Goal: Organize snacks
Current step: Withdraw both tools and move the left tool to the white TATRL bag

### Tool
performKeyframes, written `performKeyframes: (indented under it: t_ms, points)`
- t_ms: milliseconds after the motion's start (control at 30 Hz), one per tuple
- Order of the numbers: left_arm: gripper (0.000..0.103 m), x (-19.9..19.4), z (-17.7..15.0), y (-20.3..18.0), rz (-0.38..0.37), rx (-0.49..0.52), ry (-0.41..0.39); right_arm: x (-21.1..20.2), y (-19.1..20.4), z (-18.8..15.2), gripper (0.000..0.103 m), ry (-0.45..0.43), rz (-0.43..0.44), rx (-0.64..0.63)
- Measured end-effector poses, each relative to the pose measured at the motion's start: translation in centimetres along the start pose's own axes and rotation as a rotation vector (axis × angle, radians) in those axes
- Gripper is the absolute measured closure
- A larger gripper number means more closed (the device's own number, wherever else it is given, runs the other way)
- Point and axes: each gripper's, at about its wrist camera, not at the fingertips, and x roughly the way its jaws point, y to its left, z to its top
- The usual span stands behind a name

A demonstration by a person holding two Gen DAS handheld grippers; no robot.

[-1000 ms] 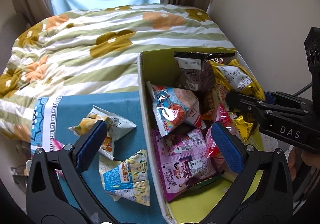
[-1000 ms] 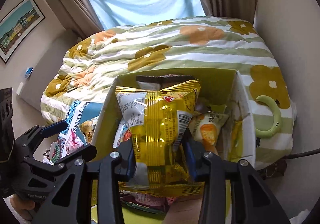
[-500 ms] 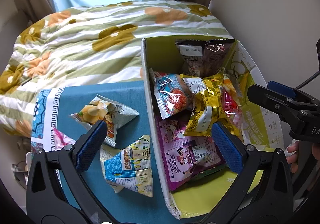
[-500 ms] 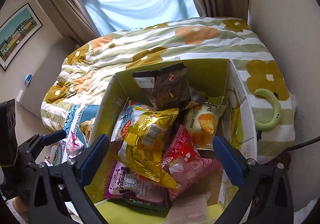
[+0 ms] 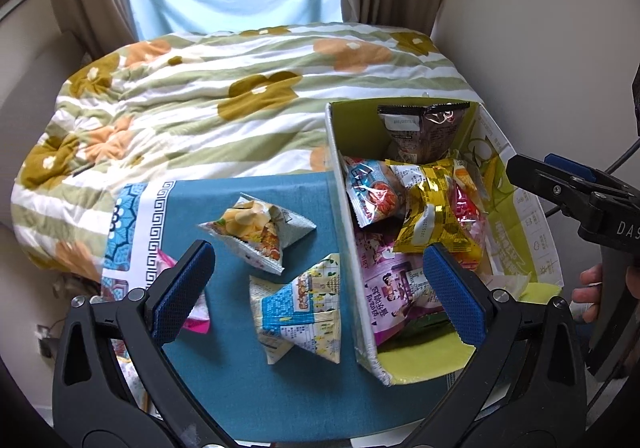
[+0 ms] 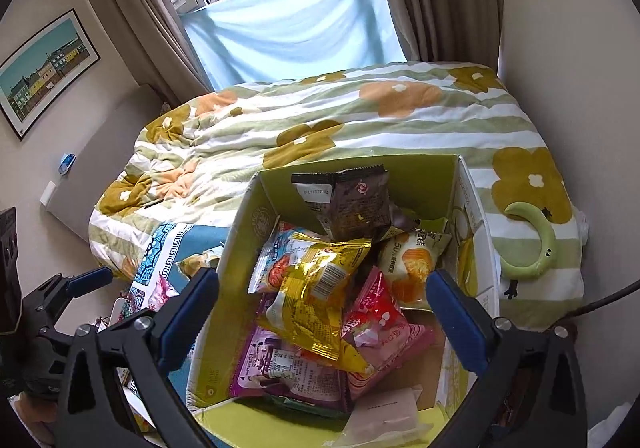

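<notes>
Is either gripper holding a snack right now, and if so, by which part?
Neither. The left gripper and the right gripper are both open and empty; the crinkly gold foil snack packet lies loose in the green cardboard box.

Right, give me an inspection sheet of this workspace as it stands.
Surface: teal cloth beside a floral quilt.
Job's things: cardboard box holds several packets, yellow packet on top; two triangular packets and a pink packet lie on the cloth.
Clutter: green curved toy on the quilt.
Grippers: left claw open, empty; right claw open, empty, over the box.
Cables: black cable at right.
Surroundings: window, curtains, framed picture.
</notes>
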Motion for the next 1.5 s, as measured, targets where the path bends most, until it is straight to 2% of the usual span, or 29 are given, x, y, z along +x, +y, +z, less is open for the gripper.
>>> performKeyframes:
  t_ms: [200,400,567,733,933,1067,1300,1500]
  points:
    - [0.000,-3.0,-2.0,4.1,0.004,0.006,-0.031,-1.6,3.6,-1.2,0.000,-0.042,-0.031,-0.012]
    - [0.000,-5.8,-5.2,9.5,0.028,0.031,-0.027,-2.8,9.2,-3.0,0.000,-0.094,-0.043,-0.017]
    - [0.000,-7.4,-8.6,14.5,0.050,0.023,-0.014,-2.7,14.2,-5.1,0.000,-0.072,-0.020,-0.003]
    - [0.000,-8.0,-12.0,18.8,0.068,0.010,0.009,-2.0,19.0,-7.6,0.000,-0.062,-0.035,-0.025]
    - [0.000,-7.3,-15.9,22.7,0.066,-0.017,0.042,-0.4,23.1,-10.3,0.000,-0.047,-0.048,-0.045]
    - [0.000,-5.9,-18.0,24.4,0.067,-0.034,0.064,1.6,24.8,-11.4,0.000,-0.007,-0.043,-0.049]
    - [0.000,-2.8,-20.7,26.3,0.131,-0.070,0.054,6.2,26.9,-12.7,0.000,0.063,-0.022,-0.089]
    - [0.000,0.5,-22.5,27.0,0.168,-0.102,0.068,10.8,27.3,-13.3,0.000,0.118,-0.003,-0.130]
